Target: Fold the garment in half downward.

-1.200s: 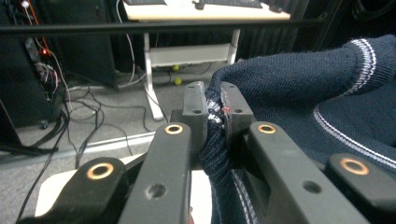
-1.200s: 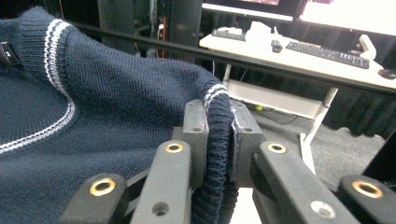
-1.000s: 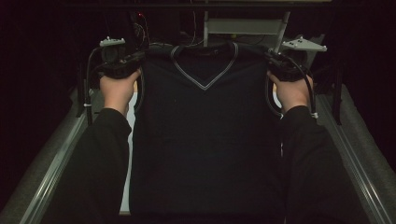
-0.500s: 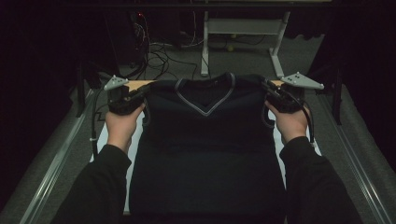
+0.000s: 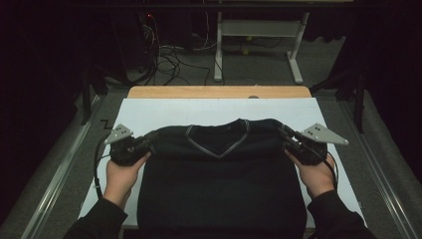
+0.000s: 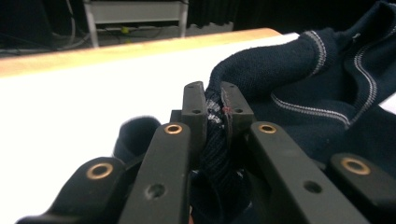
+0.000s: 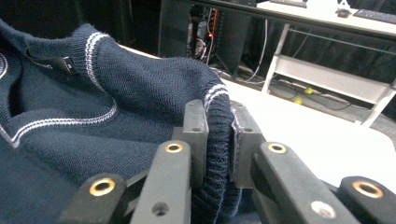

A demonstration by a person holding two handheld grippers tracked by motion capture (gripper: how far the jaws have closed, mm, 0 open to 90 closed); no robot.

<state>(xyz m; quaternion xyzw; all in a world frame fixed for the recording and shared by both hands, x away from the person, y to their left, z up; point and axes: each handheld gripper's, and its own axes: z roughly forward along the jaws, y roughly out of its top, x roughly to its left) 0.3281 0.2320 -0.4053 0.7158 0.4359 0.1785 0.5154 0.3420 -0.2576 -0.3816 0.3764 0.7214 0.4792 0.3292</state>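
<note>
Item: navy knit sweater (image 5: 219,184), V-neck collar (image 5: 217,144) trimmed in pale stripes. It lies front-up on the white sheet (image 5: 164,112) that covers the table, collar toward the far edge, lower half toward the person; the top edge is folded or bunched between the two grippers.

Left gripper (image 5: 147,142) — at the sweater's left shoulder. In the left gripper view its jaws are closed tight on a fold of dark ribbed knit (image 6: 215,116), the cloth pinched between the pads.

Right gripper (image 5: 288,141) — at the sweater's right shoulder. In the right gripper view its jaws are clamped on a rolled ribbed edge with two pale stripes (image 7: 217,109).

Labels: a small dark tag (image 7: 63,64) sits inside the collar; no lettering on it can be read.

Beyond the sweater: a strip of bare wooden tabletop (image 5: 219,91) past the sheet's far edge, then a pale metal frame (image 5: 259,30) and loose cables (image 5: 174,55) on the floor.
</note>
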